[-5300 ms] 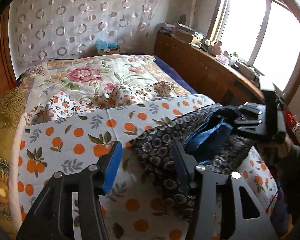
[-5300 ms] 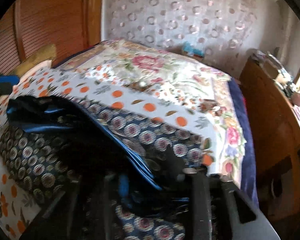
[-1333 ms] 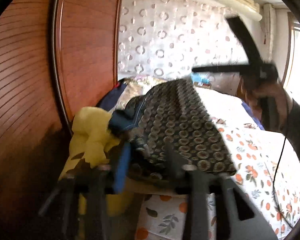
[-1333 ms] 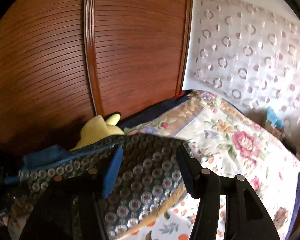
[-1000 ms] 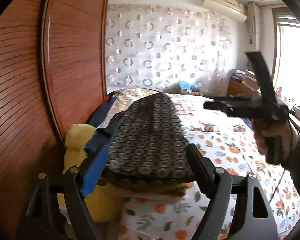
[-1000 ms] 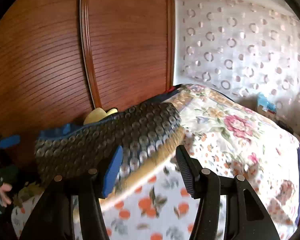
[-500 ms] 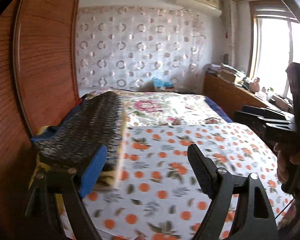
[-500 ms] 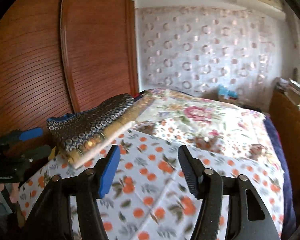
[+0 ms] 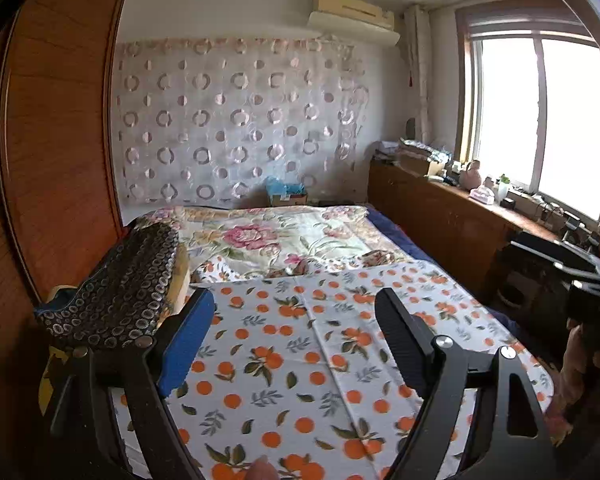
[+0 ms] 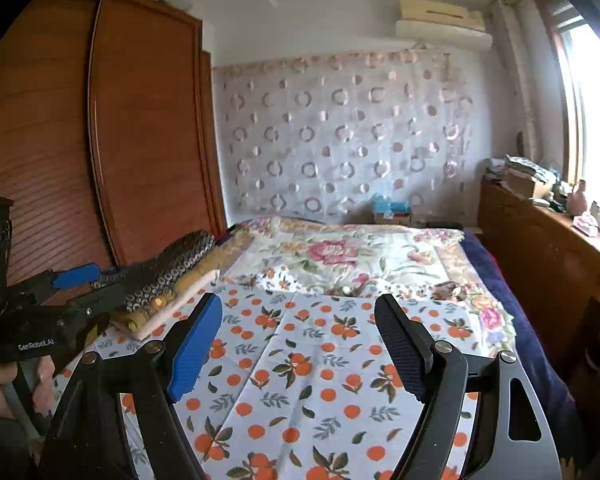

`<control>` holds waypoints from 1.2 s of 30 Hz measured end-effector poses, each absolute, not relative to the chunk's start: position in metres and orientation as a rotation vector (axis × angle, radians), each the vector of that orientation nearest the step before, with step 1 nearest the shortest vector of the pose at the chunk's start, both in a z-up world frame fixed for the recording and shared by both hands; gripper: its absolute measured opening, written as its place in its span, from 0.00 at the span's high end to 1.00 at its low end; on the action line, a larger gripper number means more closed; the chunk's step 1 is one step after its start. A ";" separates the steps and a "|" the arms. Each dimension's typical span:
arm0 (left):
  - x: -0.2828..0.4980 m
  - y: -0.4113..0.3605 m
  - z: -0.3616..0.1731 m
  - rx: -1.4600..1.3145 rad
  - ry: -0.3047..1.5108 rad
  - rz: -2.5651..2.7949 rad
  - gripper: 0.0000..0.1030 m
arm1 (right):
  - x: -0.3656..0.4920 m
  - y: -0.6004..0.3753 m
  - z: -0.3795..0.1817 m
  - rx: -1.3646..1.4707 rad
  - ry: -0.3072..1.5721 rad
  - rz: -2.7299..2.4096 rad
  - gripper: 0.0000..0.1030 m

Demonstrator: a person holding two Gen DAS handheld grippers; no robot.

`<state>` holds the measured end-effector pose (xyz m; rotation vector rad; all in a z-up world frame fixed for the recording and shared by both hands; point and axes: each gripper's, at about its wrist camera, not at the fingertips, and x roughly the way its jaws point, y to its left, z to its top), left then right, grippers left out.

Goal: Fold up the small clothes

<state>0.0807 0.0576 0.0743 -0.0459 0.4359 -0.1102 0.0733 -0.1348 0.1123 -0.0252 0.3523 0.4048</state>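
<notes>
The folded dark garment with a ring pattern and blue lining (image 9: pixel 116 292) lies on a stack at the bed's left edge, on a gold cushion; it also shows in the right wrist view (image 10: pixel 168 268). My left gripper (image 9: pixel 294 312) is open and empty, raised above the orange-print sheet (image 9: pixel 300 360), right of the stack. My right gripper (image 10: pixel 298 318) is open and empty above the same sheet (image 10: pixel 320 360). The left gripper also shows in the right wrist view (image 10: pixel 76 288), next to the stack.
A floral quilt (image 9: pixel 268 236) covers the far half of the bed. A wooden wardrobe (image 10: pixel 100 140) stands on the left, close to the stack. A wooden counter with clutter (image 9: pixel 460 200) runs under the window on the right. A yellow item (image 9: pixel 56 364) lies under the stack.
Both grippers let go of the folded garment, left it on the stack at the left, and pulled back and right over the sheet. Both now stand open and empty.
</notes>
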 end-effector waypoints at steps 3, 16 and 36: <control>0.076 0.056 0.082 -0.051 0.421 -0.102 0.19 | 0.062 -0.125 0.109 -0.035 0.340 0.389 0.22; 0.069 0.050 0.084 -0.029 0.410 -0.067 0.19 | 0.051 -0.121 0.088 -0.003 0.316 0.338 0.22; 0.064 0.043 0.087 -0.028 0.403 -0.064 0.19 | 0.056 -0.130 0.096 -0.001 0.329 0.342 0.22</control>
